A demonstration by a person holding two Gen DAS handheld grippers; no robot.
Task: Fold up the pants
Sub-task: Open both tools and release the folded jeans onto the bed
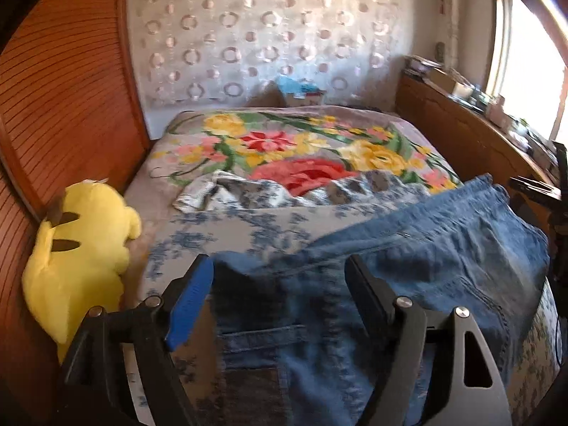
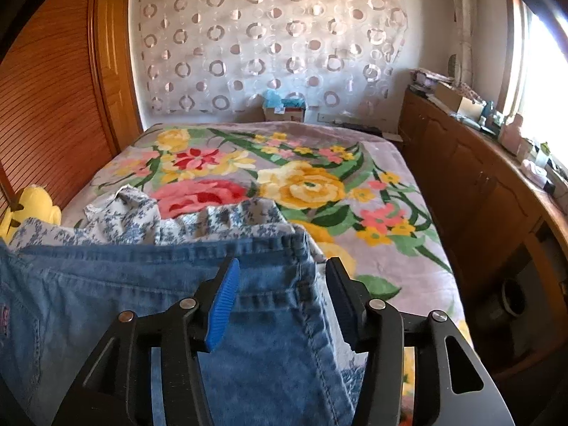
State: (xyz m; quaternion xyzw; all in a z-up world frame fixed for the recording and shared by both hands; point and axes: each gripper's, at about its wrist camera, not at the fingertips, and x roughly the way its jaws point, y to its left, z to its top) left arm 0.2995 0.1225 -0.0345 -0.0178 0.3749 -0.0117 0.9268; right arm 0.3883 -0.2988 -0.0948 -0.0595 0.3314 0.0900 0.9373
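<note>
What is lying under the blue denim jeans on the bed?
The blue denim jeans rest on a white cloth with small blue flowers, which lies over a grey blanket with big flowers. What is beneath the jeans' middle is covered.

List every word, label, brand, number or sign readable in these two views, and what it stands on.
None can be read.
jeans: a small purple tag at the left edge, too blurred to read.
cardboard box by the far wall: any print too small.
Items on the sideboard: labels too small and overexposed.
</note>
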